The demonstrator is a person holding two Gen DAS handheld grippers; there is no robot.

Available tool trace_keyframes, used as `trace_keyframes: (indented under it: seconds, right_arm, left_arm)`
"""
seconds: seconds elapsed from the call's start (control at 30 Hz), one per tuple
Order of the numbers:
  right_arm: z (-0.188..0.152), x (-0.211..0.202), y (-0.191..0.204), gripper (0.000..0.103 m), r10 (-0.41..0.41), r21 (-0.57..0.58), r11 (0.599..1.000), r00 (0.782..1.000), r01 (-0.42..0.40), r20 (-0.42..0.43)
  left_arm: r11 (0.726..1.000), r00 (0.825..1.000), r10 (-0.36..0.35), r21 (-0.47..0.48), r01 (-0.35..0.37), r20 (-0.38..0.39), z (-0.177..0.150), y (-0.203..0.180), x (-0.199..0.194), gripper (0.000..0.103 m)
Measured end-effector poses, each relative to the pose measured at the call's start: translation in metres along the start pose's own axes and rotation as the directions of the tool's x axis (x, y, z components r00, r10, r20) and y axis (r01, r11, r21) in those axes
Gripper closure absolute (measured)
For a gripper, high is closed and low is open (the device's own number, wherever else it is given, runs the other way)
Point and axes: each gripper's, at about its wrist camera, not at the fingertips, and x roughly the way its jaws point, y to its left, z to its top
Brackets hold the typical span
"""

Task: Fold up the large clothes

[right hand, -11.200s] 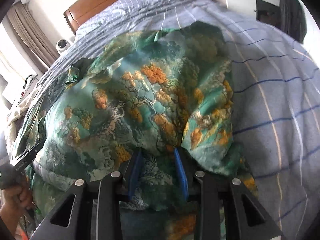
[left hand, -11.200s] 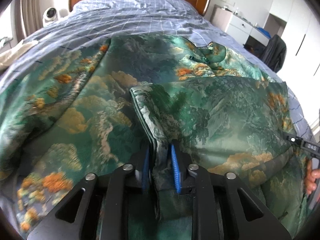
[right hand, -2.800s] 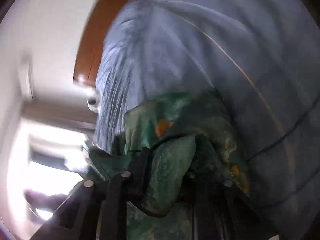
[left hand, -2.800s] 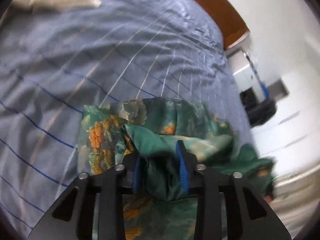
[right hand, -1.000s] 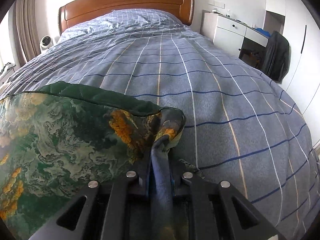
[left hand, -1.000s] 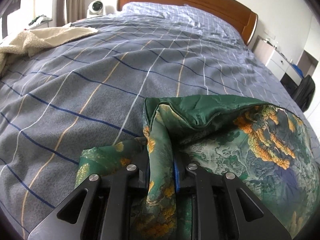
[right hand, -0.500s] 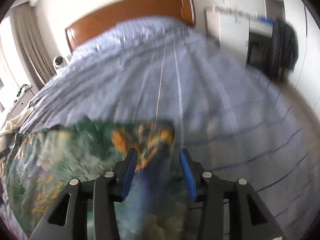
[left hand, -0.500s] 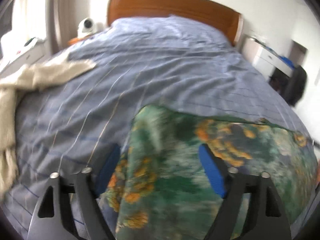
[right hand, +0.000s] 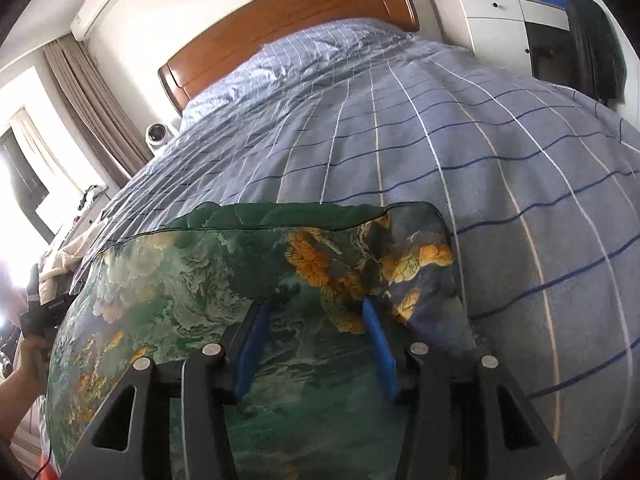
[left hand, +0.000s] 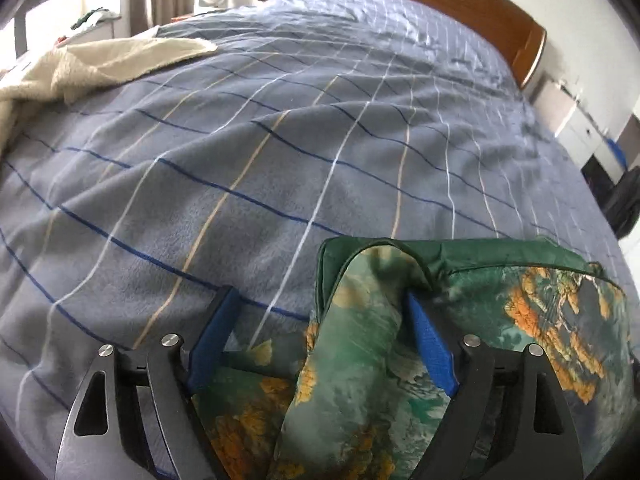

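The green printed garment (left hand: pixel 460 320) was seen lying folded at the near end of the blue checked bedspread (left hand: pixel 280 140), its dark green lining edge (right hand: pixel 280 216) turned toward the far wooden headboard (right hand: pixel 280 24). The left gripper (left hand: pixel 320 312) was found with its blue-padded fingers (left hand: pixel 212 336) spread wide; a ridge of the garment's left corner rose between them, touching the right pad, while the left pad stood apart over the bedspread. One second earlier the same fingers had been pinched tight on that corner, so the hold had been let go. The right gripper (right hand: pixel 316 312) was likewise seen parted, its pads (right hand: pixel 376 344) resting on the garment's right portion with cloth between them but not squeezed; one second before, they had been clamped on a fold. The garment was no longer lifted as a bundle, as it had been 2.8 seconds earlier, but lay flat. A cream blanket (left hand: pixel 80 60) remained at the far left.
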Motion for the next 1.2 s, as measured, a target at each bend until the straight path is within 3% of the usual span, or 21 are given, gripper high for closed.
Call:
trace_keyframes:
  seconds: [0.17, 0.43, 0.5, 0.6, 0.7, 0.8, 0.9, 1.0, 1.07, 1.1, 1.2]
  right_arm:
    - [-0.006, 0.000, -0.016, 0.055, 0.080, 0.052, 0.995, 0.996, -0.081, 0.025]
    - [-0.005, 0.002, -0.012, 0.055, 0.074, 0.046, 0.996, 0.997, -0.076, 0.033]
    - [-0.004, 0.003, -0.011, 0.055, 0.073, 0.048, 0.996, 0.997, -0.074, 0.031]
    - [-0.002, 0.003, -0.011, 0.055, 0.067, 0.050, 0.996, 0.997, -0.068, 0.027]
    - [-0.002, 0.003, -0.009, 0.055, 0.056, 0.043, 0.997, 0.998, -0.057, 0.026]
    - [-0.002, 0.003, -0.008, 0.055, 0.053, 0.042, 0.998, 0.998, -0.054, 0.026]
    - [-0.001, 0.003, -0.007, 0.055, 0.050, 0.041, 0.998, 0.998, -0.051, 0.025]
    - [-0.001, 0.004, -0.008, 0.055, 0.046, 0.039, 0.998, 0.999, -0.047, 0.024]
    - [-0.002, 0.004, -0.008, 0.055, 0.046, 0.040, 0.998, 0.999, -0.047, 0.024]
    - [-0.001, 0.004, -0.008, 0.055, 0.045, 0.039, 0.998, 0.999, -0.046, 0.024]
    - [-0.002, 0.005, -0.009, 0.055, 0.046, 0.039, 0.998, 0.999, -0.047, 0.023]
  left_arm:
    - [1.000, 1.000, -0.006, -0.002, 0.006, 0.019, -0.003, 0.001, 0.007, 0.015]
    - [1.000, 1.000, -0.007, -0.003, 0.007, -0.030, 0.002, -0.004, 0.000, 0.014]
    - [0.998, 0.998, 0.016, 0.068, -0.012, -0.057, 0.008, -0.013, -0.019, 0.019]
    - [0.981, 0.999, 0.010, 0.195, -0.016, 0.031, 0.005, -0.033, -0.075, 0.023]
    - [0.945, 0.993, -0.070, 0.326, 0.037, 0.093, -0.014, -0.074, -0.128, 0.014]
    - [0.890, 0.980, -0.192, 0.430, 0.154, 0.045, -0.033, -0.128, -0.147, 0.013]
    - [0.845, 0.965, -0.261, 0.481, 0.235, -0.012, -0.044, -0.187, -0.136, 0.013]
    - [0.852, 0.972, -0.227, 0.472, 0.225, -0.053, -0.041, -0.220, -0.090, 0.012]
    - [0.860, 0.979, -0.163, 0.468, 0.203, -0.124, -0.048, -0.228, -0.044, 0.010]
    - [0.854, 0.973, -0.142, 0.475, 0.213, -0.180, -0.058, -0.229, -0.019, 0.007]
    - [0.855, 0.973, -0.163, 0.470, 0.221, -0.161, -0.068, -0.227, -0.009, 0.004]
